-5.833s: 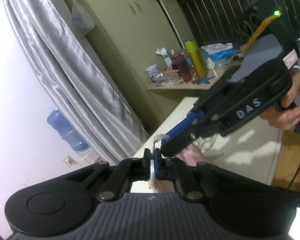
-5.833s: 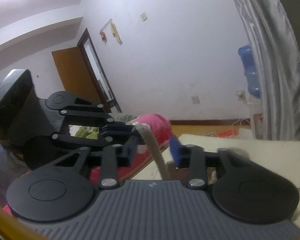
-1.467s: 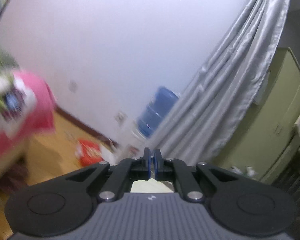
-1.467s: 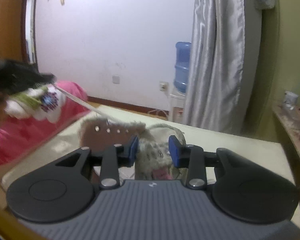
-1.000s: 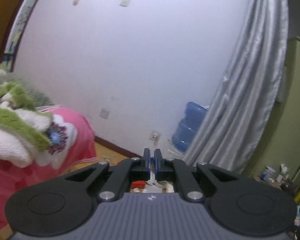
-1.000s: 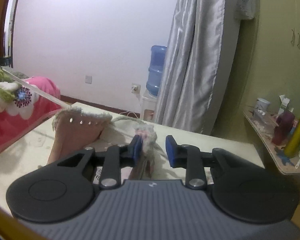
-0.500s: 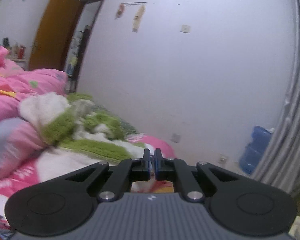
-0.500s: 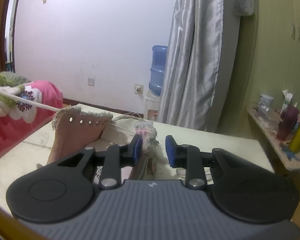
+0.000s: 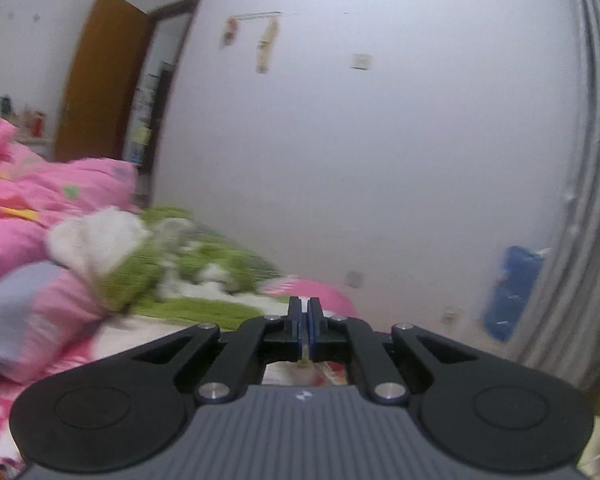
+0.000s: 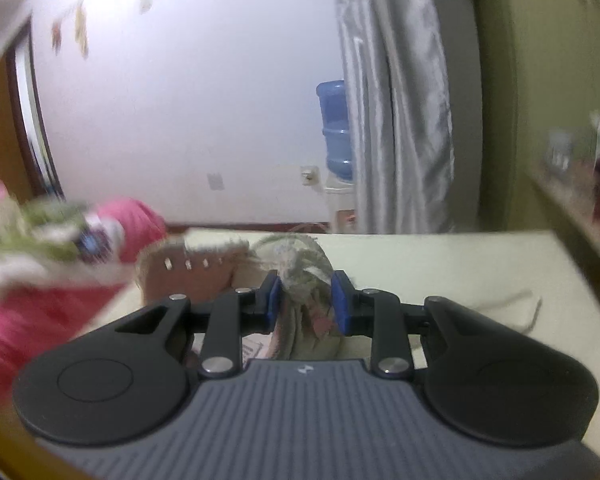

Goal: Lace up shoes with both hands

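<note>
I am keeping my left gripper (image 9: 304, 330) closed, its blue pads pinching a thin pale strip, apparently the lace (image 9: 307, 350), while it is pointing away toward the pink bedding (image 9: 56, 200) and the white wall (image 9: 380, 160). My right gripper (image 10: 305, 305) is standing partly open above the shoe (image 10: 220, 276), which is lying on the pale table (image 10: 460, 264). Its pads are flanking the shoe's fuzzy collar; whether they are pressing it I cannot tell.
</note>
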Motion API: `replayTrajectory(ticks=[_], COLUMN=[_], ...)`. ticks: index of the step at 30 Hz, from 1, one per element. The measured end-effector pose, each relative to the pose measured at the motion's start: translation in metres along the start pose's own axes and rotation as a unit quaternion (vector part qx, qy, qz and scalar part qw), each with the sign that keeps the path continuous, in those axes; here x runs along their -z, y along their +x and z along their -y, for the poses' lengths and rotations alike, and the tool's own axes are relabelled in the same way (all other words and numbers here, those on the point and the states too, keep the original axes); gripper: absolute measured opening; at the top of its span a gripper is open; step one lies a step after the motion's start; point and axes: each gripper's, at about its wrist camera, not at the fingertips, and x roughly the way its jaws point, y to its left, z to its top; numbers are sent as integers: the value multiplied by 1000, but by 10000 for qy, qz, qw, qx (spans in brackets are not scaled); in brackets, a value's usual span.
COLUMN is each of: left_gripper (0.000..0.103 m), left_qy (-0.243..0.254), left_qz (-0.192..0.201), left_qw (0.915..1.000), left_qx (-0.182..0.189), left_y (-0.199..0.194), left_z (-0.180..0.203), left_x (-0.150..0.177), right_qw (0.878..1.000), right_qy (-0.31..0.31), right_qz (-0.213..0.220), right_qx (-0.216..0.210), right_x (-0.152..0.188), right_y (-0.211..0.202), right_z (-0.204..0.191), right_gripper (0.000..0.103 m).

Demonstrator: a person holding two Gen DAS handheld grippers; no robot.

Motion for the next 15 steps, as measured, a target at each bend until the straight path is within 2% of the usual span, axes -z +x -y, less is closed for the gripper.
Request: replayTrajectory(ticks=[2, 4, 5, 7, 10, 12, 15], left_gripper=[3, 3, 3, 3, 3, 3, 3], left_qy=[201, 438, 411, 143, 26, 134, 212], left_qz=[179, 373, 416, 422, 470, 463, 367], left_qw=[9996, 9981, 9979, 9986, 9987, 9987, 9991], left_qx=[-30, -242, -283, -272, -201, -151, 15], left_y=[-1, 0, 0, -1, -8, -11, -15], left_z=[15, 22, 21, 14, 15, 23, 35], left_x=[-10, -24, -31, -42, -46, -44, -40], right_qw=[9992, 9988, 9989, 9981, 9988, 9976, 9868], right_qy=[351, 473, 390, 247, 193, -257, -1164], right_qz=[-49, -96, -28, 196, -85, -485, -908], right_qx=[-185, -41, 274, 531, 448, 433, 673], right_x=[-5, -6, -7, -5, -1, 10, 26], right_y=[-12, -21, -28, -43, -45, -28, 3], right_z=[20, 33, 39, 51, 67, 62, 40], right_gripper=[32, 35, 35, 36, 41, 41, 40])
